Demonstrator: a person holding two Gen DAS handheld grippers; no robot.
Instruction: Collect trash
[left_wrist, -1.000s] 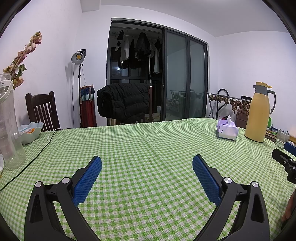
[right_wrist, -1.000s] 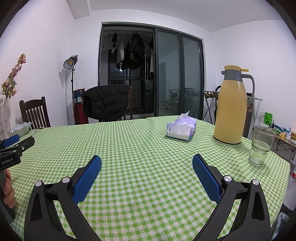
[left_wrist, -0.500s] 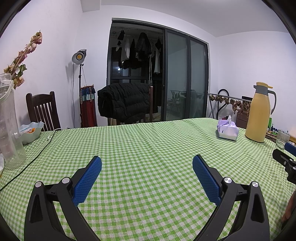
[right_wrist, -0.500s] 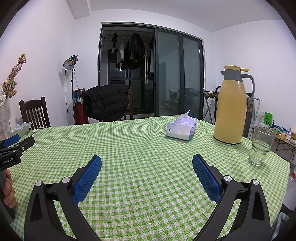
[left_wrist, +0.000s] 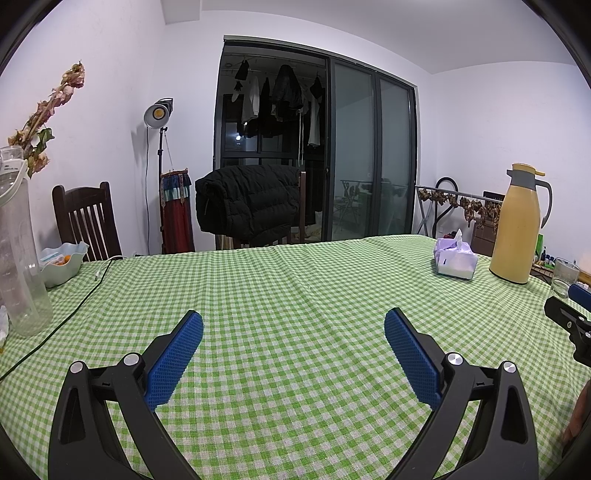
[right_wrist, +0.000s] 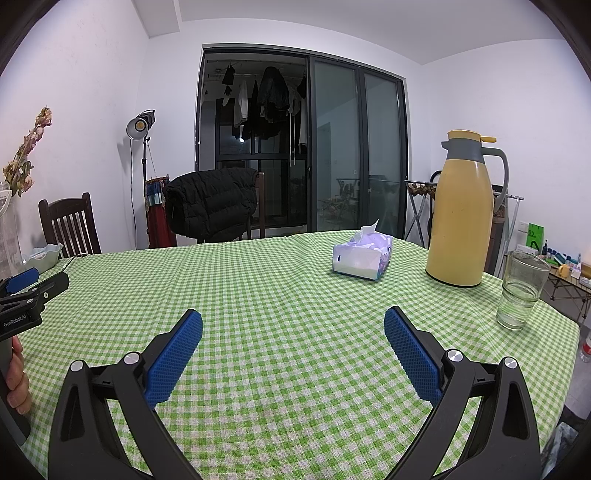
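Two empty grippers hover over a green checked tablecloth.
Left gripper and right gripper both gape wide. No trash is visible; how it handles, and where to grasp, cannot be judged.

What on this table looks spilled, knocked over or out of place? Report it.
Nothing stands out. The yellow jug, glass and tissue pack sit upright on the checked cloth; no spill or trash shows.
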